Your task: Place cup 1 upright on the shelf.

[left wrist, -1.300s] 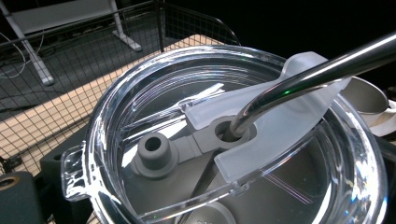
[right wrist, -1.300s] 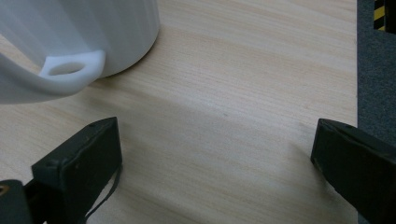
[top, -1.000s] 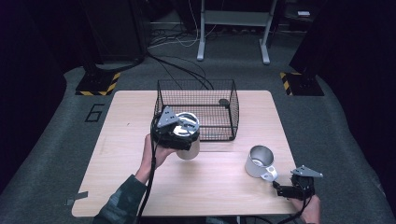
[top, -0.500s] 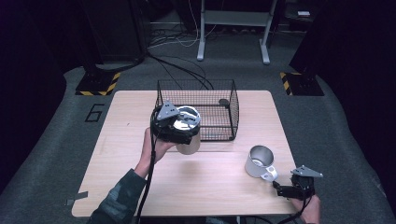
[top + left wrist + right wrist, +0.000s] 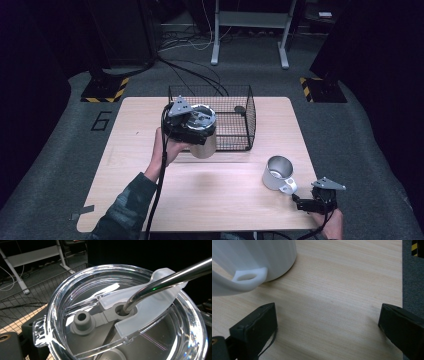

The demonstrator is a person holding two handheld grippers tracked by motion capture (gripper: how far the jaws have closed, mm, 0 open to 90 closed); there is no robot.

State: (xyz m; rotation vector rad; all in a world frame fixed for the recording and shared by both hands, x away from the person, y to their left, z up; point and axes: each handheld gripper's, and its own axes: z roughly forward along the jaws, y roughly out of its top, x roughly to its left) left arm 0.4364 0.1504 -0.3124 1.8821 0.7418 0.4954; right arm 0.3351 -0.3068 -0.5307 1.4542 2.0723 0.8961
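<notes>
A black wire basket (image 5: 227,117) stands at the far middle of the wooden table (image 5: 210,195); a small dark round thing (image 5: 240,109) lies on its floor near the far right corner, too small to tell apart; the rest of its floor looks bare. Just in front of the basket's near left corner a steel tumbler (image 5: 204,141) is held up off the table, its clear lid (image 5: 201,116) level with the basket's top rim; the left gripper (image 5: 186,127) grasps it from the left side, though the jaws themselves are hidden behind the gripper body, so how far they close cannot be told for certain; the person's left hand (image 5: 167,147) is wrapped under the gripper.

In the left gripper view the lid (image 5: 125,315) is transparent plastic with a small tab at its left edge; a frosted white slider (image 5: 150,302) lies across it; a metal straw (image 5: 162,281) passes through a grey hole in the slider and runs off to the upper right; a second grey hole (image 5: 82,317) sits open beside it; the inside of the tumbler shows dimly as bare metal.

A white mug (image 5: 278,174) stands on the table at near right, open mouth up and empty as far as can be seen; its handle (image 5: 289,188) points toward the right gripper (image 5: 306,204), which rests low at the table's near right edge; in the right gripper view its jaws stand wide apart over bare wood, holding nothing, with the handle (image 5: 249,277) just beyond the left jaw.
</notes>
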